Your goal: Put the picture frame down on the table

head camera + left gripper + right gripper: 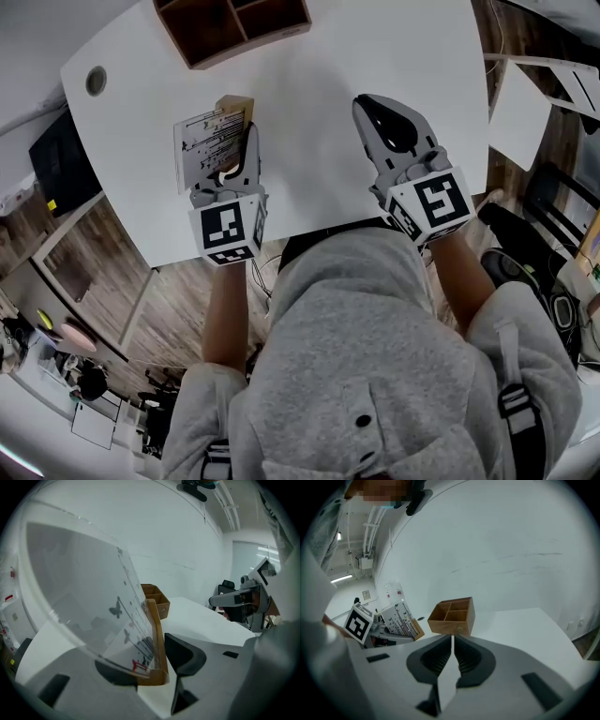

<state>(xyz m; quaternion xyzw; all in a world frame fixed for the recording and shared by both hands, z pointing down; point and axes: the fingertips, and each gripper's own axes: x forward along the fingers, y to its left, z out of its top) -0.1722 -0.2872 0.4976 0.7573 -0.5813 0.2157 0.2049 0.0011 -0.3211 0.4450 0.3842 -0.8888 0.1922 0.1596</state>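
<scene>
White table [309, 112] carries a brown wooden divided box [232, 26]. Left gripper [240, 155] clamps the clear, wood-edged picture frame [211, 141]. Right gripper [453, 644] is closed, empty.

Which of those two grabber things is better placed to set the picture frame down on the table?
Left. The left gripper is shut on the picture frame at its wooden base, holding it over the white table. The right gripper is shut on nothing, off to the side.
</scene>
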